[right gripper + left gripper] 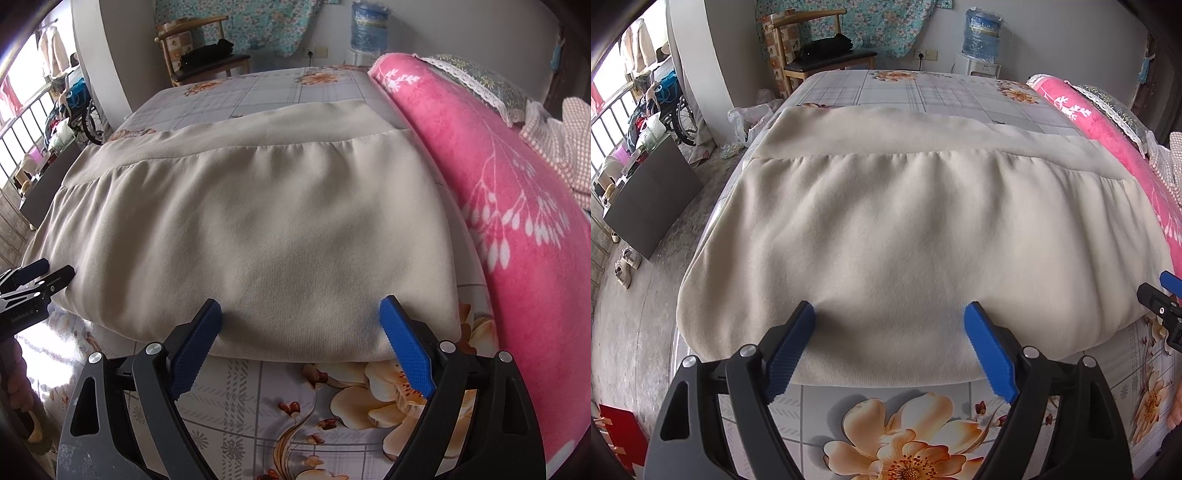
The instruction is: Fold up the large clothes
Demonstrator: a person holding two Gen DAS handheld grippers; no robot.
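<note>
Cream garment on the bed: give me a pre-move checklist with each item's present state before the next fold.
1. Left gripper open: ok, fingers spread over the near edge, nothing pinched.
2. Right gripper open: ok, same stance.
3. Garment flat on the bed: ok, only light gathers along the seam.
4. Near edge square: ok, straight between the fingers.
5. Room to fold away: ok, bare sheet beyond the far edge.
6. Right side clear: not ok, garment lies against the pink blanket.
7. Layers underneath even: cannot tell.
</note>
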